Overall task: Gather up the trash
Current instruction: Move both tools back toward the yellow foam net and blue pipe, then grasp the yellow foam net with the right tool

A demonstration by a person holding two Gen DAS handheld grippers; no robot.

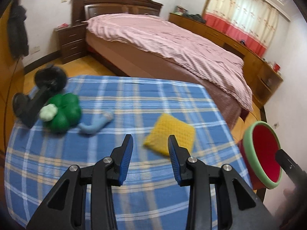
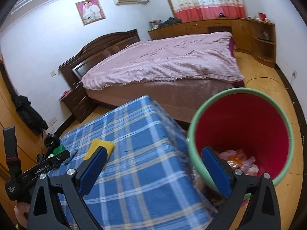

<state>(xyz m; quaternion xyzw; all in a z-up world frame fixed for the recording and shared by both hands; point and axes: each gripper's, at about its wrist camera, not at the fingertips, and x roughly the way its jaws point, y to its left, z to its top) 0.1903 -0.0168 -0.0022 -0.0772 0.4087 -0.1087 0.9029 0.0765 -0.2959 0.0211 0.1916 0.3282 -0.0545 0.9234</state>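
A yellow knitted pad [image 1: 169,135] lies on the blue plaid table cloth [image 1: 115,95], just beyond my left gripper [image 1: 150,140]. That gripper is open with nothing between its blue pads. A green clover-shaped plush [image 1: 63,111] with a pale ball [image 1: 48,112] on it and a light blue piece [image 1: 96,122] lie further left. A red bin with a green rim [image 2: 241,93] stands at the table's right corner, with pink and orange wrappers [image 2: 239,161] inside. My right gripper [image 2: 155,160] is open wide. One fingertip [image 2: 211,161] reaches inside the rim, the other is over the cloth.
A black stand-like object [image 1: 38,95] sits at the table's far left corner. Behind the table is a bed with a pink cover [image 1: 172,44], a dark nightstand [image 1: 71,42] and wooden cabinets [image 1: 239,44] along the curtained wall. Wood floor [image 2: 268,76] surrounds the bin.
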